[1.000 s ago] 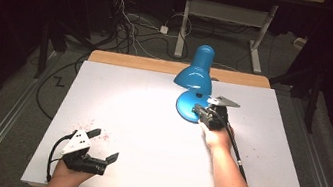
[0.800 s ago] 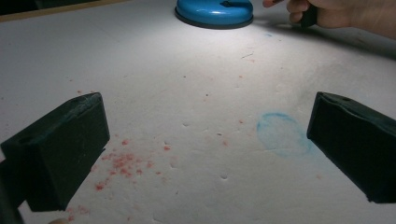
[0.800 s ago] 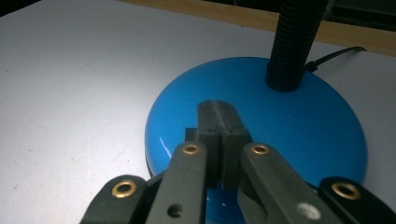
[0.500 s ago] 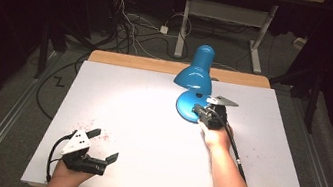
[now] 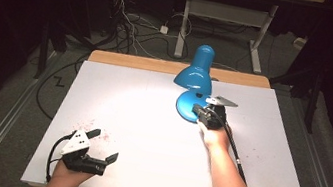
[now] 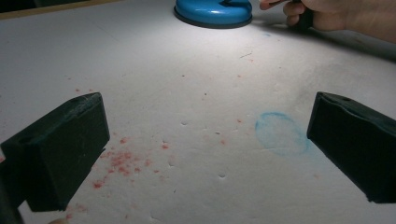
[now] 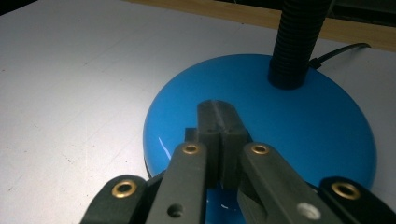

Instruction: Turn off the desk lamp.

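**Blue lamp at far right of the board, right gripper on its base**

High view: The white table (image 5: 147,136) lay open across its left half and middle; a wooden strip (image 5: 178,68) ran along the far edge. The blue desk lamp (image 5: 197,70) stood at the far right-centre, near that far edge, its shade tipped down and casting a bright pool of light leftward on the board. The right gripper (image 5: 198,110) reached the near side of the lamp's round base (image 5: 185,104), with bare board to its right up to the table's edge. The left gripper (image 5: 104,145) rested at the near left corner, just beside the front edge, jaws spread wide, well apart from the lamp.

Left gripper view: Both black jaws stood far apart with nothing between them. The board under them carried red speckles (image 6: 122,159) and a faint blue ring mark (image 6: 281,133). The lamp base (image 6: 214,11) showed at the top, with the person's right hand (image 6: 345,16) just beside it.

Right gripper view: The jaws were pressed together, their tips lying over the glossy blue base (image 7: 299,135); whether they touched it could not be told. The black ribbed neck (image 7: 296,42) rose from the far side of the base, and a black cord (image 7: 338,52) left behind it.
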Demonstrator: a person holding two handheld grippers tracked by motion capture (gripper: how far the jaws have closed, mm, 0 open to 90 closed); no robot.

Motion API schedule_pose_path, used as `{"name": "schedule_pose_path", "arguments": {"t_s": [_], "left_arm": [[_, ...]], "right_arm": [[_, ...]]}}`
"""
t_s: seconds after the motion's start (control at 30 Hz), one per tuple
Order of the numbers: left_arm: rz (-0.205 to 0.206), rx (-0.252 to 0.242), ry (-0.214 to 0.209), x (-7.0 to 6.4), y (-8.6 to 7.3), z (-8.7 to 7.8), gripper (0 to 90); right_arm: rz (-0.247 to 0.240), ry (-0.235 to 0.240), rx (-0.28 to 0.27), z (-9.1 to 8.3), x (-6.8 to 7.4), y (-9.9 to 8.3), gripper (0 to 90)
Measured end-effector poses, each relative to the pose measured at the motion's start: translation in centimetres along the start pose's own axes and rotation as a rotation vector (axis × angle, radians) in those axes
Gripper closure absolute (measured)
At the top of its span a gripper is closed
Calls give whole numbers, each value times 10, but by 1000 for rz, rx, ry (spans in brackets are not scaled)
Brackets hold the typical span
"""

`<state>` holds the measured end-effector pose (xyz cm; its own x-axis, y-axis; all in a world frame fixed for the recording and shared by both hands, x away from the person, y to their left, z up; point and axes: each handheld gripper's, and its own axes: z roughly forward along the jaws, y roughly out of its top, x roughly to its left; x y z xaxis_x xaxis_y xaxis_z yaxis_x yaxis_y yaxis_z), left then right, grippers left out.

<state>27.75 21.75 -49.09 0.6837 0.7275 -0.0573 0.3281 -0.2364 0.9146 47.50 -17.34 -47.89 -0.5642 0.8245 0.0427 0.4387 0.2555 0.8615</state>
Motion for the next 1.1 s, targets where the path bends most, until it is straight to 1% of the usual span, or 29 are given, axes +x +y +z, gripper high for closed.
{"name": "schedule_pose_path", "arguments": {"t_s": [0.1, 0.13, 0.2, 0.27, 0.3, 0.33, 0.37, 0.4, 0.43, 0.47, 0.5, 0.73, 0.77, 0.8, 0.83, 0.87, 0.9, 1.1], "left_arm": [[-2, 2, 0, 0, 0, 1, 0], [3, 2, 2, 1, 0, 1, 0], [-19, 13, -7, -1, -1, 2, 0], [-16, 13, -8, -1, 0, 2, 0], [10, 2, -1, 0, 0, 3, 0], [-13, 12, -9, -2, 0, 2, 0], [16, 0, 2, 0, 0, 2, 0], [-14, 11, -9, -2, 0, 2, 0], [15, -2, 2, 0, 1, 2, 0], [-16, 10, -10, -2, 0, 2, 0], [11, -1, 0, 0, 0, 2, 0], [7, 3, -3, 1, 0, 2, 0], [-2, 4, -6, 0, 0, 2, 0], [3, 2, -4, 0, 0, 2, 0], [-1, 3, -7, 0, 0, 2, 0], [8, 0, -3, 1, 0, 2, 0], [9, 0, -3, 1, 0, 2, 0], [7, -1, -5, 1, 0, 2, 0]], "right_arm": [[3, 0, -1, 0, 0, 0, 900], [3, 1, -1, 0, 0, 0, 900], [2, 1, -1, 0, 0, 0, 900], [-3, -1, -2, 0, 0, 0, 900], [-4, -1, -1, 0, 0, 0, 900], [-5, -2, -2, 0, 0, 0, 900], [-4, -1, -1, 0, 0, 0, 900], [-5, -3, -1, 0, 1, 0, 900], [-6, -3, -1, 0, 1, 0, 900], [-5, -3, -1, 0, 1, 0, 900], [-4, -3, -1, 0, 1, 0, 900], [-1, -2, -6, 1, 0, 0, 900], [-1, -2, -7, 1, -1, -1, 900], [-4, -29, 0, 2, 0, -1, 900], [-4, -37, 0, 2, -1, -1, 900], [16, -24, -4, 2, -3, -2, 900], [19, -21, -3, 2, -4, -2, 900], [7, -24, -4, 2, -2, -2, 900]]}}
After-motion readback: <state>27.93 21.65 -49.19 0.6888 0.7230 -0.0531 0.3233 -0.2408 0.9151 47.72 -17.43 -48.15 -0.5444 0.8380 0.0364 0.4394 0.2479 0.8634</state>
